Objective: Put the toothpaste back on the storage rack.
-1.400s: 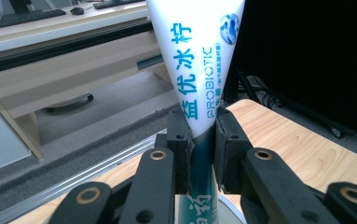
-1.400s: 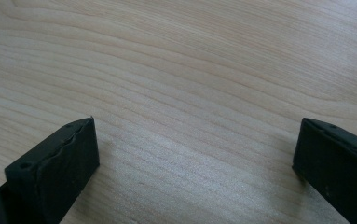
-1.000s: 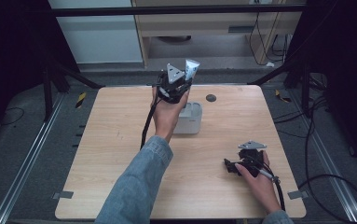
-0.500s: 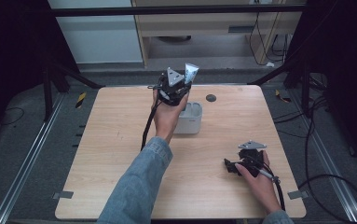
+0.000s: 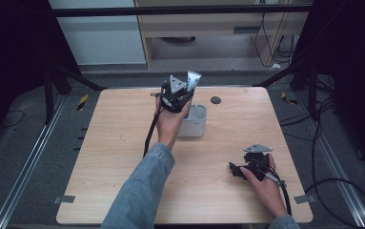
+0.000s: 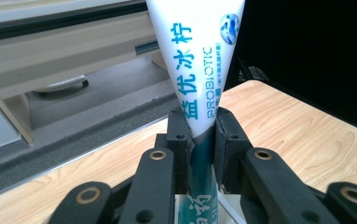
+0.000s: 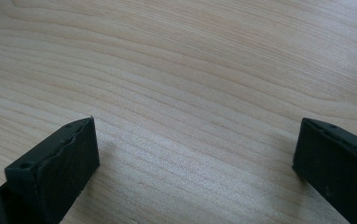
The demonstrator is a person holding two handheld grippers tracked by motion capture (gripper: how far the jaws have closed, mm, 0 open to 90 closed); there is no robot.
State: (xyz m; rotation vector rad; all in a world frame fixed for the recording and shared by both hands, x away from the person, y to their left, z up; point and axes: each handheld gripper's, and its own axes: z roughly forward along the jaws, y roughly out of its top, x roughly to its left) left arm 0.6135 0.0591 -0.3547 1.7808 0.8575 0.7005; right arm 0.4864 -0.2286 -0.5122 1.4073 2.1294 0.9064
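Note:
A white and teal toothpaste tube stands upright between the jaws of my left gripper, which is shut on its lower part. In the high view the left gripper holds the tube just above the far rim of a pale grey cup-like container at the table's middle back. The tube's lower end points down toward the container's opening. My right gripper rests on the wooden table at the near right, and its own view shows its jaws wide open over bare wood.
A small dark round disc lies on the table behind and to the right of the container. Black frame legs stand at the table's far corners, and cables trail on the floor at the right.
My left gripper has sunk a little with the tube, closer to the container. The right gripper has kept still.

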